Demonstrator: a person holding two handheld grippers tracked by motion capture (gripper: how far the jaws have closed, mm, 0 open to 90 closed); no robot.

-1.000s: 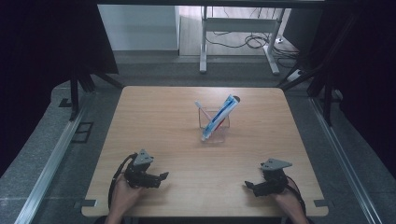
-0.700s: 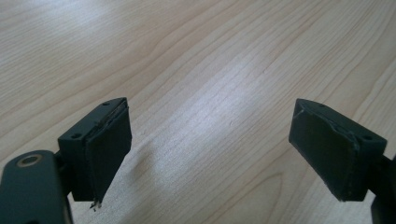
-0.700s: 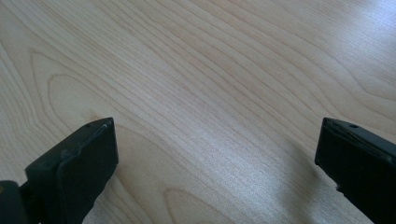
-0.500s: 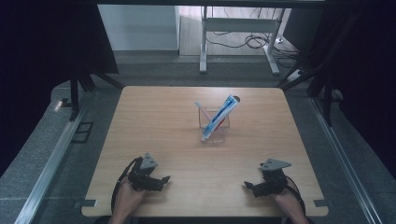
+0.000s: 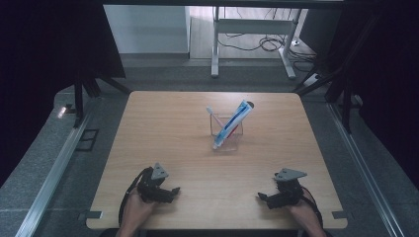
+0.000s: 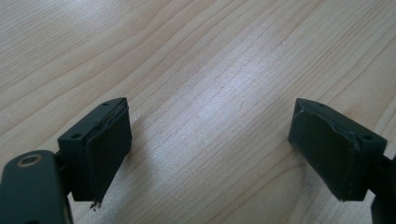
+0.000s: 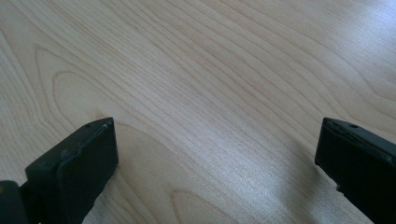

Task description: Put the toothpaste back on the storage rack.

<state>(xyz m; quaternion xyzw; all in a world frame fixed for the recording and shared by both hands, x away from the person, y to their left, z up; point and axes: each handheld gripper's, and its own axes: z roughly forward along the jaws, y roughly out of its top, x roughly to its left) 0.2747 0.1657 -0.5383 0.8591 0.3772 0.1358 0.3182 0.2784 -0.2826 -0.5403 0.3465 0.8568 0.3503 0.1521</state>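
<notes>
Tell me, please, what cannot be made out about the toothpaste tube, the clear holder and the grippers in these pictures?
- Toothpaste tube: print too small to read in the high view.
- Clear holder: its outline and any further contents beside the toothbrush are blurred by transparency.
- Left gripper and right gripper: the person's forearms are cut off by the bottom edge.

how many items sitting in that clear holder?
2: a toothpaste tube leaning tilted, cap end down at the front of the clear holder, and a toothbrush standing at its back left. Smaller items could be hidden behind the tube.
</notes>
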